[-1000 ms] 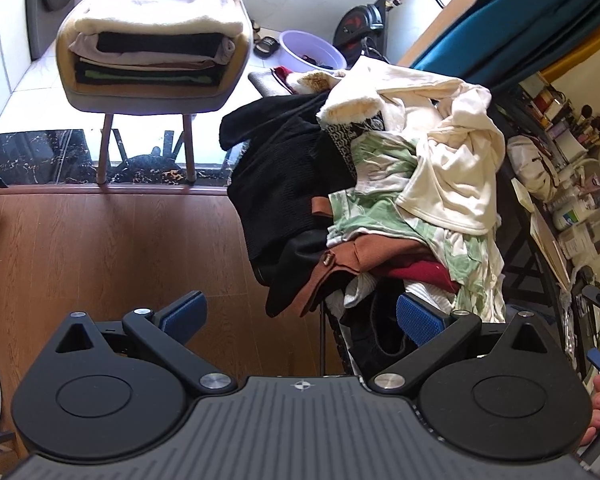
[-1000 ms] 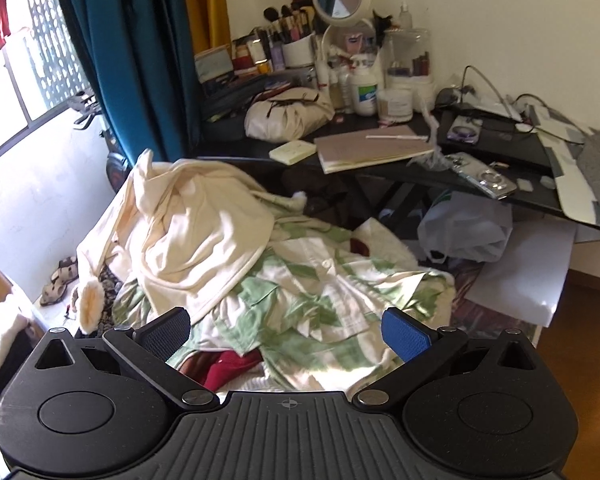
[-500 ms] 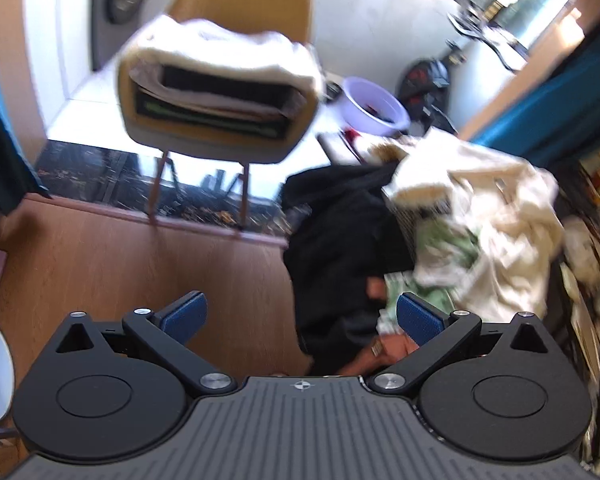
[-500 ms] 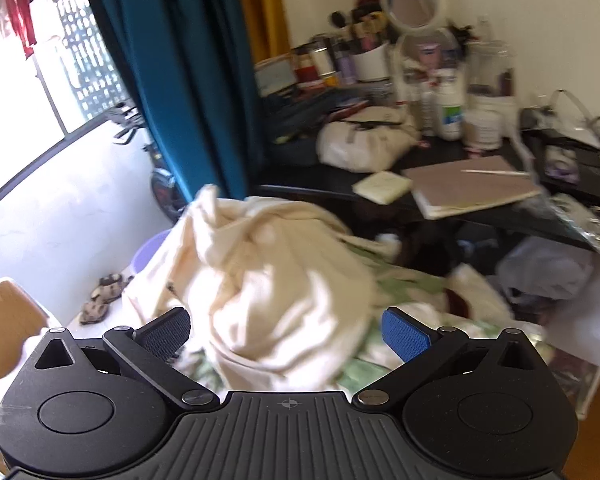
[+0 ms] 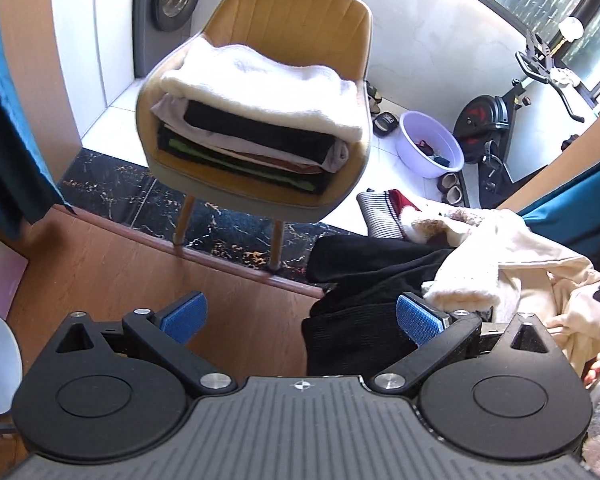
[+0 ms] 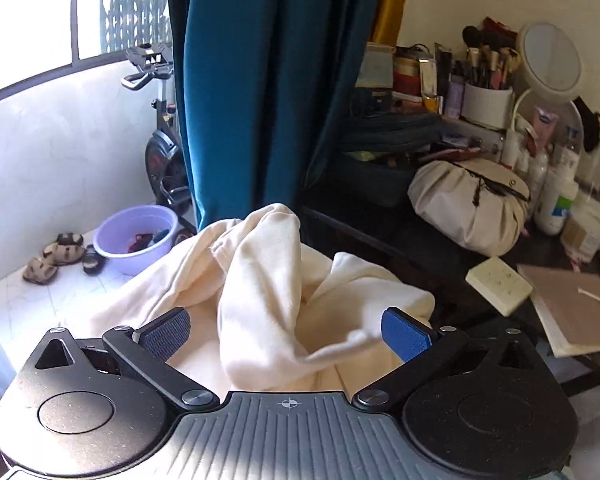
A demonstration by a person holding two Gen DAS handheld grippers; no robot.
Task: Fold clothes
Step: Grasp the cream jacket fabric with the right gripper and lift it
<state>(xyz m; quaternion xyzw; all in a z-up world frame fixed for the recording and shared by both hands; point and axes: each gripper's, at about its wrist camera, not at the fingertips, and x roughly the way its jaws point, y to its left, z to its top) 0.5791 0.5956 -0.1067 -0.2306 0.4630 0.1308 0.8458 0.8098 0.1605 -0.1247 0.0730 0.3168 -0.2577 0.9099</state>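
Observation:
A heap of unfolded clothes lies to the right in the left wrist view, with a black garment (image 5: 364, 300) and a cream garment (image 5: 512, 264) on top. The cream garment (image 6: 268, 280) fills the middle of the right wrist view. My left gripper (image 5: 302, 318) is open and empty, its right pad at the black garment's edge. My right gripper (image 6: 286, 332) is open, with a cream fold rising between its spread jaws; they do not pinch it. A stack of folded clothes (image 5: 260, 120) sits on a yellow chair (image 5: 288, 36).
Wooden floor (image 5: 120, 276) lies under the left gripper. A lilac basin (image 5: 428, 144) and an exercise bike (image 5: 496, 120) stand behind. A teal curtain (image 6: 252, 80) hangs ahead of the right gripper. A cluttered dark desk (image 6: 432, 240) with a cream bag (image 6: 468, 204) is at right.
Both grippers have lifted and swung left. The chair now fills the left view; the heap slid right and down. The right view turned from the desk towards the curtain, closer over the cream garment.

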